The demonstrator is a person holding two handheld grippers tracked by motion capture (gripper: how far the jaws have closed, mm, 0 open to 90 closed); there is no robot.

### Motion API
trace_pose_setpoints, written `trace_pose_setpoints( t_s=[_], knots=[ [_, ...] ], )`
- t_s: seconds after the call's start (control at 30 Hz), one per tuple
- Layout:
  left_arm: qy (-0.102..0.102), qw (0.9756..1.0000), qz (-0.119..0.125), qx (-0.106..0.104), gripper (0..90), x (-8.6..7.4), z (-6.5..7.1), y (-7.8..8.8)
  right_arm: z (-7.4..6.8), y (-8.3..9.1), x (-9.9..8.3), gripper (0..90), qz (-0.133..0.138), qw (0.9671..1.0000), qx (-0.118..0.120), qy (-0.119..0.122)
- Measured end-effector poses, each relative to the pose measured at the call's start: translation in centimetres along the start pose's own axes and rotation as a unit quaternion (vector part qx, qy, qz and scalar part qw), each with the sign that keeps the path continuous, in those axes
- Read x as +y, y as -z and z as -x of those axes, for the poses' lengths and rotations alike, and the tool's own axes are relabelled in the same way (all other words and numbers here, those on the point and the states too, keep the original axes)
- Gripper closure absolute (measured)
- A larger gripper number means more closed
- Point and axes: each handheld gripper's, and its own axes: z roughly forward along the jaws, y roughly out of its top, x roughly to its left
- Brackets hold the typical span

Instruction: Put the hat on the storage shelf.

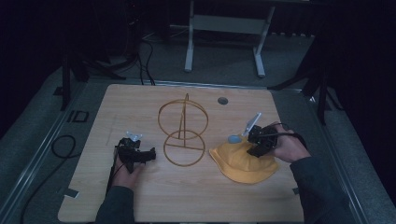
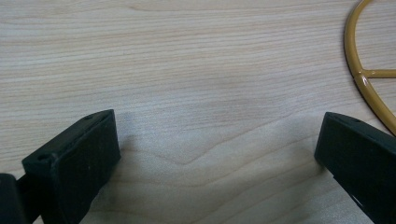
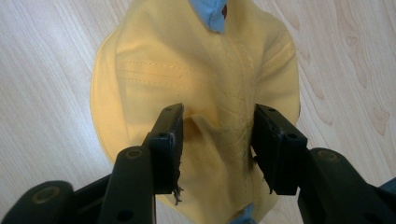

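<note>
Yellow hat [image 3: 196, 70] lies at the table's [image 1: 187, 196] right, a fold pinched in my right gripper [image 3: 217, 135], not yet lifted toward the wire stand [image 1: 183, 135]; my left gripper [image 2: 217, 154] gapes empty.

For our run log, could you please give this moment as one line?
left gripper: open, idle | right gripper: pinching yellow hat | wire stand: untouched

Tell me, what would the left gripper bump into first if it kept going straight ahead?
Probably the bare wooden table: the left gripper, jaws open, looks down at it. The yellow wire stand lies off to one side.
</note>
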Motion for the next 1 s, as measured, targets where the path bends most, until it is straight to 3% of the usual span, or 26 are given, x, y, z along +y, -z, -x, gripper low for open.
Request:
trace_pose_setpoints(
  t_s=[0.33,0.4,0.5,0.63,1.0],
  knots=[
    [0.0,1.0,0.0,0.0,0.0,0.0,0.0,0.0,0.0,-0.2,0.7,64.9,-0.028,0.9992,0.002,0.029],
    [0.002,1.0,0.002,0.0,0.0,0.0,0.0,0.0,-0.1,-0.1,0.9,75.2,-0.038,0.9986,0.004,0.038],
    [0.002,1.0,0.002,0.0,0.0,0.0,0.0,0.0,-0.3,0.0,1.1,82.2,-0.044,0.9978,-0.002,0.049],
    [0.002,1.0,0.002,0.0,0.0,0.0,0.0,0.0,-0.6,0.4,1.3,83.6,-0.048,0.997,-0.009,0.061],
    [0.002,1.0,0.002,0.0,0.0,0.0,0.0,0.0,-0.4,2.0,1.1,83.6,-0.036,0.9971,-0.025,0.063]
  ],
)
